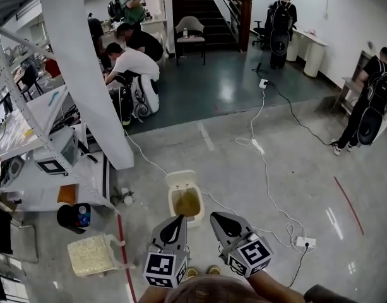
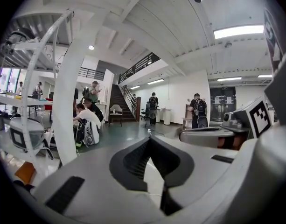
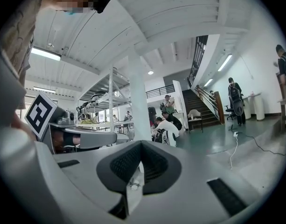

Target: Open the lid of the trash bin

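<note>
Both grippers are shut and empty. The left gripper [image 1: 177,223] [image 2: 149,140] has its dark ribbed pads meeting at the tips in its own view, with only pale floor showing through the slot below them. The right gripper [image 1: 217,219] [image 3: 141,143] has its tips together the same way. In the head view the two sit side by side and low in the frame, apart from each other and touching nothing, with their tips pointing at the trash bin [image 1: 185,197]. The bin stands on the grey floor [image 1: 288,188] just beyond them. Its rim is white and its yellow-brown inside faces the camera, with the white lid [image 1: 180,180] at the far end. I cannot tell how steeply the lid is tilted. A pair of shoes [image 1: 202,271] shows just behind the grippers. Only the head view takes in the bin, along with a white cable [image 1: 262,163] running across the floor to a power strip [image 1: 305,242] on the right. Both gripper views look level across the hall, to the white pillar [image 2: 68,106] [image 3: 139,101], the staircase [image 2: 118,101] [image 3: 205,108] and the lit ceiling. Each one also catches the other gripper's marker cube, at the right edge of the left gripper view [image 2: 257,118] and the left edge of the right gripper view [image 3: 40,114].
</note>
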